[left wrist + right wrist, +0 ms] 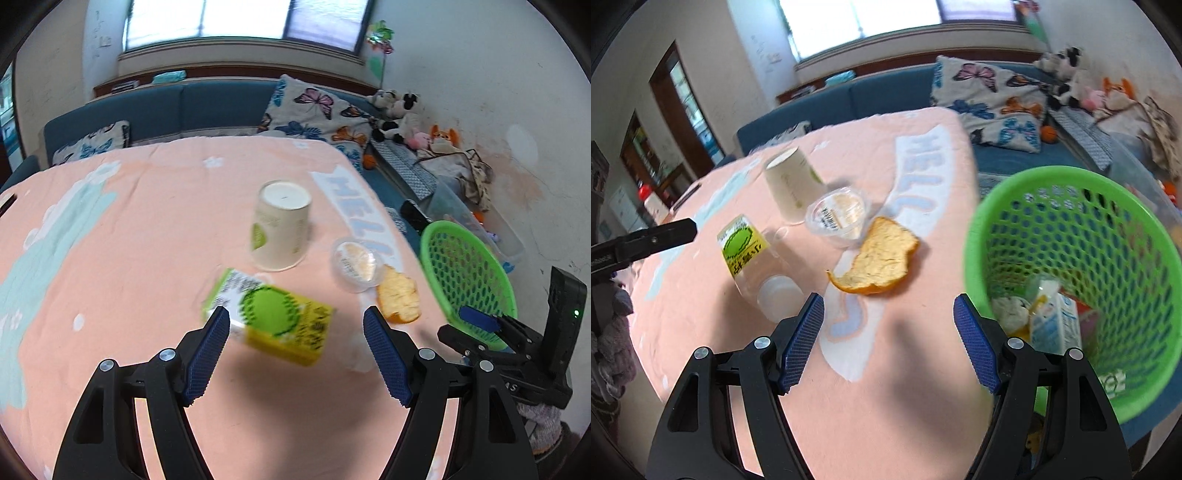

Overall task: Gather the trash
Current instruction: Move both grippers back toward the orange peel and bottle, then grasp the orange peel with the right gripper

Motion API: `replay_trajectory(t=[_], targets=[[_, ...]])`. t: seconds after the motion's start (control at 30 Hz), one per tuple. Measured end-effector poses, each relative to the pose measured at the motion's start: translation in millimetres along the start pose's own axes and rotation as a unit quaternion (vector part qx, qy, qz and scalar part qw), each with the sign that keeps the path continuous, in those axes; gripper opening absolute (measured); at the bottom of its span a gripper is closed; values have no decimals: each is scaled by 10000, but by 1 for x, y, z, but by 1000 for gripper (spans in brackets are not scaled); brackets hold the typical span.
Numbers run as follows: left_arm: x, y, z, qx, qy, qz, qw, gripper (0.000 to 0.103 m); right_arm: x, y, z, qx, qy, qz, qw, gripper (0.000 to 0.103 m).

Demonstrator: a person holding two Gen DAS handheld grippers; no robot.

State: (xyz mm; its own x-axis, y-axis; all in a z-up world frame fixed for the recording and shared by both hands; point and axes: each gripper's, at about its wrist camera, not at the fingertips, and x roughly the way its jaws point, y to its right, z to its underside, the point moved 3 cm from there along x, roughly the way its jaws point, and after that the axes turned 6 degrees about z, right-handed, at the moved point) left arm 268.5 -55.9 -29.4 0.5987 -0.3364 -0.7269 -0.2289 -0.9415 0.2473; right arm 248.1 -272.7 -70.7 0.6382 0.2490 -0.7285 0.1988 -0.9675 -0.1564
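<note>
The work surface was a table covered by a peach cloth (pixel 155 229) printed with pale flowers and a white-and-blue "HELLO" band (pixel 916 184). Behind it ran a blue sofa (pixel 207 107) with butterfly-print cushions (pixel 314 110), a pile of plush toys (pixel 402 114) in the corner, and a bright window (pixel 243 18) above a wooden sill. Both views were motion-blurred.

Trash items lay on the cloth: an upturned paper cup (pixel 280 225), a clear plastic tub (pixel 356 264) just beside it, a piece of orange peel (pixel 399 299) touching the tub's near side, and a clear bottle with a green-and-yellow label (pixel 273 317) lying on its side. A green mesh basket (pixel 1071 280) stood off the table's right edge and already held a small carton (pixel 1056 325) and crumpled wrappers.

The left gripper (pixel 295 350) had its blue-padded tongs spread apart with nothing clamped; the bottle lay just ahead of them, its label end close to the left pad. The right gripper (pixel 888 339) was likewise spread and empty; the peel lay ahead between the lines of its fingers, the bottle's cap end sat near its left pad, and the basket rim stood behind its right pad. Contact with the bottle could not be confirmed in either view.
</note>
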Motion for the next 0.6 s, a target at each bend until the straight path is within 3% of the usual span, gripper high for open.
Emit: replay_trajectory(t=[0.3,0.6], targets=[[0,-30,11,-431,-61,-107,9990,72,35,-14,-10,-258,-201,-49,9995,72],[5,-38,14,-881,-136,-86,9960,72,68,-23,-17,-407,-292,298,9983,66]])
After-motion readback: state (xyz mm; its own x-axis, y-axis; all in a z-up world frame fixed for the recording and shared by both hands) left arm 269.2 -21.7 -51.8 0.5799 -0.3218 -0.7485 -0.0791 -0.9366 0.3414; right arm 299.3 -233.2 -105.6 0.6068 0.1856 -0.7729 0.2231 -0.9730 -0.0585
